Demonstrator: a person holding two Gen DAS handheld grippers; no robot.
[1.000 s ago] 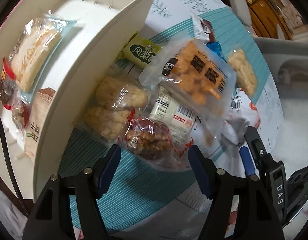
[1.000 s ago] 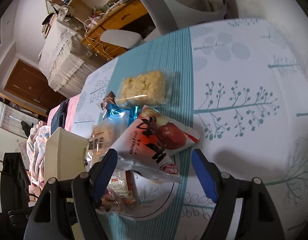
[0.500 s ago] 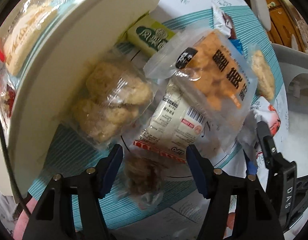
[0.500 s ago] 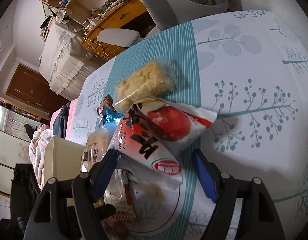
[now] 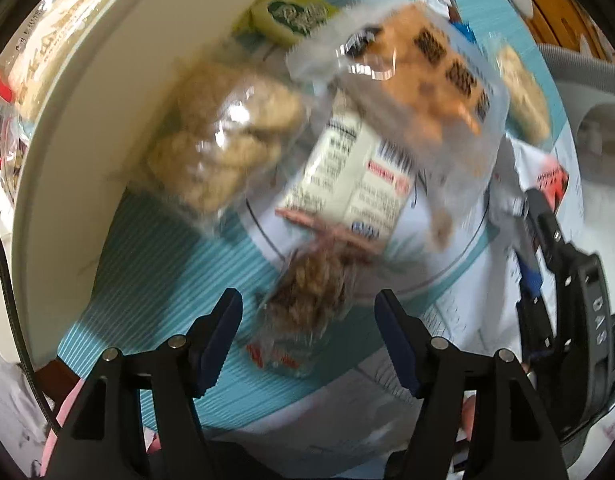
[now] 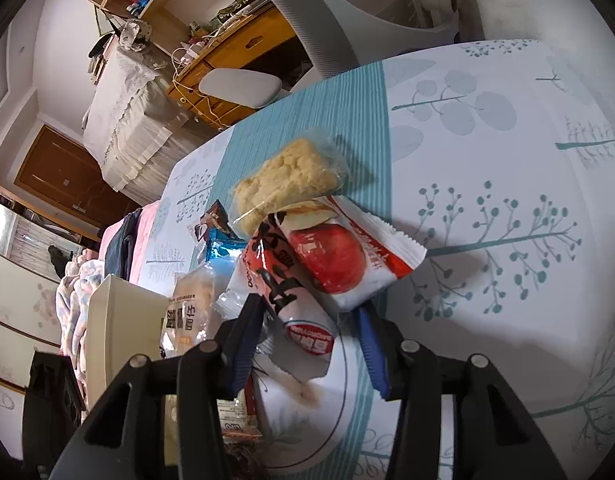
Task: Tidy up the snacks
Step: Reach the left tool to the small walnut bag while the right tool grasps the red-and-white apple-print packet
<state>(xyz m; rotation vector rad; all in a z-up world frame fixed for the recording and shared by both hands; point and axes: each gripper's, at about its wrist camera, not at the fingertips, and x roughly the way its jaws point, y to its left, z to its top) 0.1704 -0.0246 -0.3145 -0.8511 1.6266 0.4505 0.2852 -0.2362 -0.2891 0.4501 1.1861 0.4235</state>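
Observation:
My left gripper [image 5: 307, 320] is open, its jaws on either side of a clear packet of walnut candy [image 5: 311, 292] lying on the tablecloth. Beyond it lie a white labelled packet [image 5: 347, 176], a bag of round cookies [image 5: 223, 136], an orange cracker packet [image 5: 427, 80] and a green packet [image 5: 295, 20]. The cream bin [image 5: 119, 80] stands on the left with snacks inside. My right gripper [image 6: 307, 328] is open, with the lower end of the red-and-white apple snack bag [image 6: 327, 264] between its jaws. A yellow rice-crisp packet [image 6: 287, 180] lies just behind that bag.
The right gripper's body [image 5: 567, 280] shows at the right of the left wrist view. The cream bin [image 6: 119, 332] stands left of the pile in the right wrist view. A grey chair [image 6: 243, 88] and a wooden desk [image 6: 235, 52] stand beyond the table's far edge.
My left gripper has moved in over the walnut candy packet, which now lies between its jaws. My right gripper has closed in on the apple snack bag and its jaws have narrowed.

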